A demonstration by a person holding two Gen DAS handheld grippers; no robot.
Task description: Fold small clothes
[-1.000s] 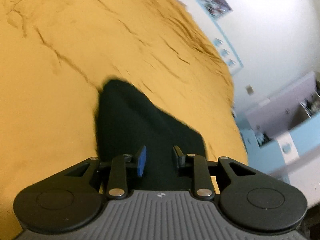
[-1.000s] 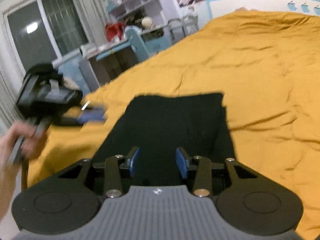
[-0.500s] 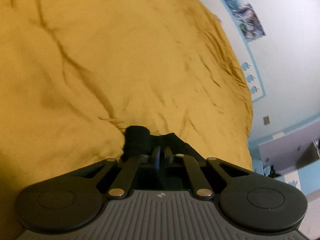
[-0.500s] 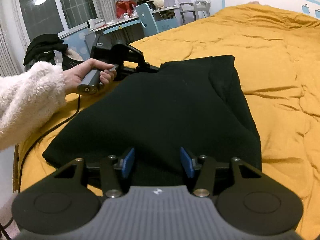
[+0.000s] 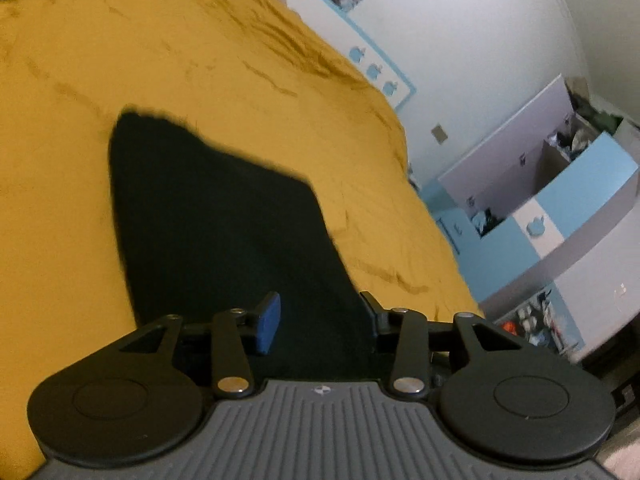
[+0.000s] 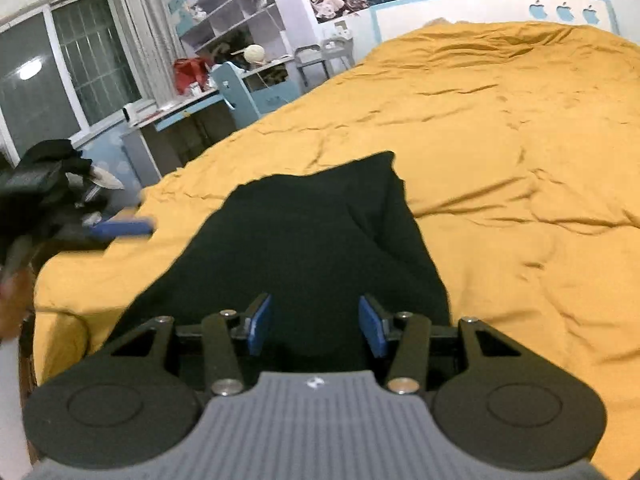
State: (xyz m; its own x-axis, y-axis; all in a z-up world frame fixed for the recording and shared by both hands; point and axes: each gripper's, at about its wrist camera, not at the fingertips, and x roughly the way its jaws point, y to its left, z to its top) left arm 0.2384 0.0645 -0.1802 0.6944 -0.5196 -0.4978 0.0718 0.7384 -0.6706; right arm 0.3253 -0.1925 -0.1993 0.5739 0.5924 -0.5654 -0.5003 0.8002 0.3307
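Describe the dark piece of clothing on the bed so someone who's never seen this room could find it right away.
Start at the big bed covered by a mustard-yellow quilt. Near its edge on the window-and-desk side lies the black garment, spread fairly flat. It is the only dark thing lying on the yellow, plain with no print showing.

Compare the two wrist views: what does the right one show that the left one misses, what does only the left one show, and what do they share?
Only the right wrist view shows the window, the desk and the left gripper seen from outside, its jaws opening. Only the left shows the blue-and-white cabinet. Both show the black garment on the yellow bedspread.
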